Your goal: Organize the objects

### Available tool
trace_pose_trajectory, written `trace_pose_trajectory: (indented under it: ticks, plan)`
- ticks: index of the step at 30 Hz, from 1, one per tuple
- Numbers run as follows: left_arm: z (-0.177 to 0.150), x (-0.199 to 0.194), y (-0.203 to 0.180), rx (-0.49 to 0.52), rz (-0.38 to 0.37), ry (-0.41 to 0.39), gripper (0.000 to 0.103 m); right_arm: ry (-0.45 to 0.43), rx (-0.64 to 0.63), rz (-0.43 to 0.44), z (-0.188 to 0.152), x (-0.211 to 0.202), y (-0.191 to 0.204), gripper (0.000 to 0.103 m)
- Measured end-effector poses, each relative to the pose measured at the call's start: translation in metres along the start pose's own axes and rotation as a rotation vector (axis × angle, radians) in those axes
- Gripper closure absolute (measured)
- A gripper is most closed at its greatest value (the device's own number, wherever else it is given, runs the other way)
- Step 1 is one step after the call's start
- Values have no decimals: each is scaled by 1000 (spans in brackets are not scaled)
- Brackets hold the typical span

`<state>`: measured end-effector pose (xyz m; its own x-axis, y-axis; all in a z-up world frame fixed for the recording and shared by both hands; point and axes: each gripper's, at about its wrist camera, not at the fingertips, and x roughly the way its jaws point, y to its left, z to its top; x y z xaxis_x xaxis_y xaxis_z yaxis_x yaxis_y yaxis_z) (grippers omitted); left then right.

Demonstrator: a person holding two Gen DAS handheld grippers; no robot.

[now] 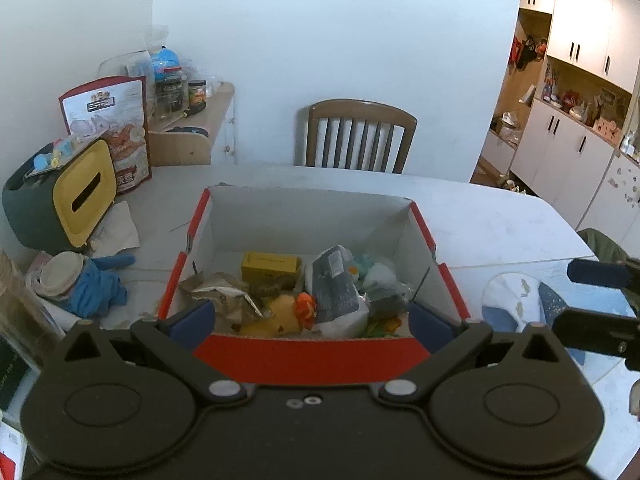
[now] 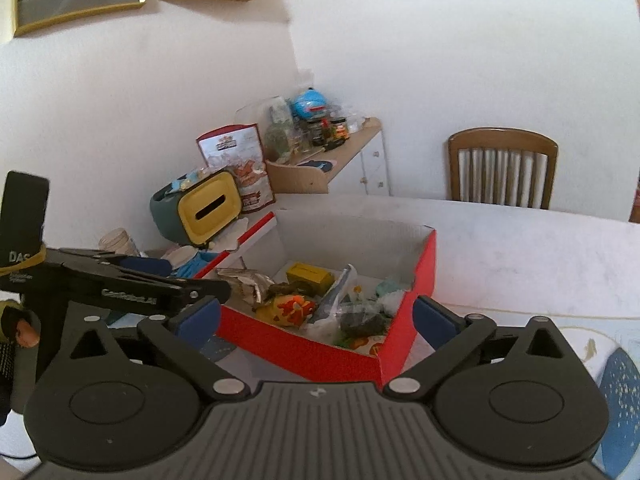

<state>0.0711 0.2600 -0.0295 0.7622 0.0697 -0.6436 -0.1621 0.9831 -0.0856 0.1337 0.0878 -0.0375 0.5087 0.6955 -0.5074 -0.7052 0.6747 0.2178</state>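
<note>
I see one red cardboard box with a white inside (image 1: 316,354) on the white bench (image 1: 480,220), holding one yellow carton (image 1: 270,266), one grey pouch (image 1: 334,292) and one yellow-orange toy (image 1: 292,312). My left gripper (image 1: 312,320) and right gripper (image 2: 316,316) both gape wide, empty.

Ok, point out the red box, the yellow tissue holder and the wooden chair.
red box (image 1: 308,354), left wrist view, near outer wall.
yellow tissue holder (image 1: 86,196), left wrist view, yellow front face.
wooden chair (image 2: 502,138), right wrist view, top rail.
</note>
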Motion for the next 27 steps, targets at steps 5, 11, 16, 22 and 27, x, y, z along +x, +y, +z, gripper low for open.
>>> trace_pose_trajectory:
  ticks: [5,11,16,22,27]
  plan:
    - [-6,-3,-2,-6,19,0,0,5,31,-9,-8,-6,-11,0]
    - [-9,-4,-6,-6,52,3,0,3,65,-19,-15,-12,-21,0]
    - [-9,-6,-10,-4,58,-4,0,9,77,-28,-19,-15,-27,0]
    - [-6,-6,-15,-8,85,-14,0,11,90,-51,-23,-22,-39,0]
    - [-6,-5,-21,-1,90,-8,0,12,108,-83,-27,-26,-53,0]
